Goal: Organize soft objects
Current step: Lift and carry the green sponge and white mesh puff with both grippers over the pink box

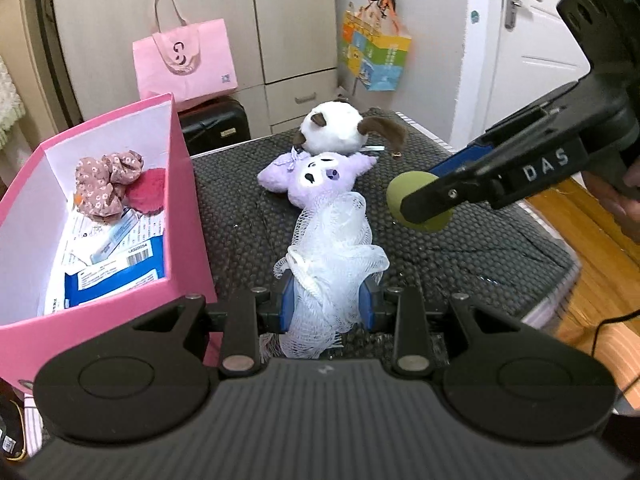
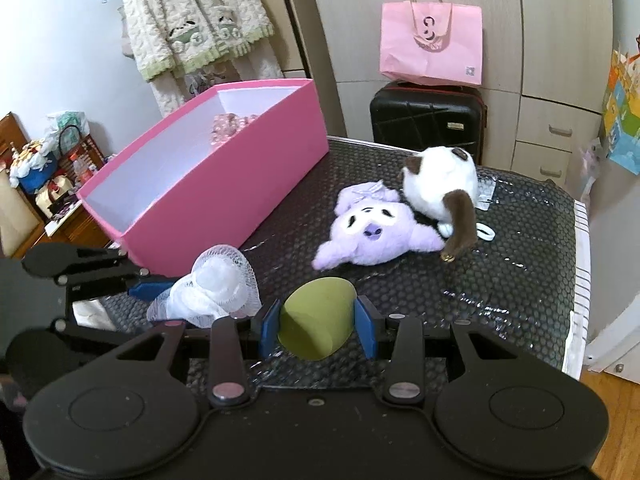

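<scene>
Jaws around mesh pouf [image 1: 334, 264], lengthwise.

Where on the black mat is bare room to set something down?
Bare mat lies right of the purple plush and white-brown plush, out to the striped edge, and between the pink box and the plushes. Crowded: the near edge, where both grippers hold the mesh pouf and green sponge.

White mesh bath pouf [image 1: 332, 256]; olive-green round sponge [image 2: 318, 318]; lilac plush toy with white face [image 2: 374, 236]; white-and-brown plush ball [image 1: 334, 130]; pink cardboard box, white inside [image 2: 224, 184]; black honeycomb-patterned mat [image 1: 460, 256]; blue-padded gripper fingers [image 2: 366, 330].
</scene>
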`<state>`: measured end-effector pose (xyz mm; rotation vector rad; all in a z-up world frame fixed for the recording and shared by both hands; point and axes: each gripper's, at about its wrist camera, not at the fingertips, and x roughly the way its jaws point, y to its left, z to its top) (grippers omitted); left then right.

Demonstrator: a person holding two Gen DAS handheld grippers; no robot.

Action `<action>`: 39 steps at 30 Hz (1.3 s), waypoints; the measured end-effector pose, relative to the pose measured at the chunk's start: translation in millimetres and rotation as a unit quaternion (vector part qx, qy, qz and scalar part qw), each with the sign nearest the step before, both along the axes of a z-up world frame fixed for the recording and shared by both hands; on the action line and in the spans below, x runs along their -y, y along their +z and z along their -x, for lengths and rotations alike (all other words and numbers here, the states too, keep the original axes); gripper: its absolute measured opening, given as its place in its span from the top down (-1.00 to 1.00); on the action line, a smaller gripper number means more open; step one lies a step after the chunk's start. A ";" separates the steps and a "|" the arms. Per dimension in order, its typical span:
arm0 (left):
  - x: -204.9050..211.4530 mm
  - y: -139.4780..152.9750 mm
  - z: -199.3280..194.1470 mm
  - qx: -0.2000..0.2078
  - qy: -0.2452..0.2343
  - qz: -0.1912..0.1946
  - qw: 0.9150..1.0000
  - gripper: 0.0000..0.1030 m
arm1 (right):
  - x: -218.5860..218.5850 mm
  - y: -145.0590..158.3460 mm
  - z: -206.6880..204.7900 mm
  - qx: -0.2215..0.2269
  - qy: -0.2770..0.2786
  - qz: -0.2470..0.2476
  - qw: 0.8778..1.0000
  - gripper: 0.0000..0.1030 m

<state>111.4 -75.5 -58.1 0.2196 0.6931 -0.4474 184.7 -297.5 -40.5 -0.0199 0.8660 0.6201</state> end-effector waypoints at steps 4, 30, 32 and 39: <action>-11.7 12.6 8.4 -0.001 -0.014 0.003 1.000 0.40 | -4.5 8.7 18.5 0.007 0.011 -0.002 1.000 0.11; -120.0 79.3 42.9 0.013 0.021 0.052 0.998 0.38 | -94.5 69.4 59.7 0.054 0.132 -0.081 0.986 0.10; -126.4 82.3 38.5 0.020 0.027 0.054 0.998 0.38 | -101.7 74.0 56.0 0.062 0.135 -0.079 0.986 0.10; -147.3 83.2 9.9 0.026 0.049 0.062 0.997 0.37 | -121.5 81.3 31.4 0.085 0.127 -0.071 0.986 0.09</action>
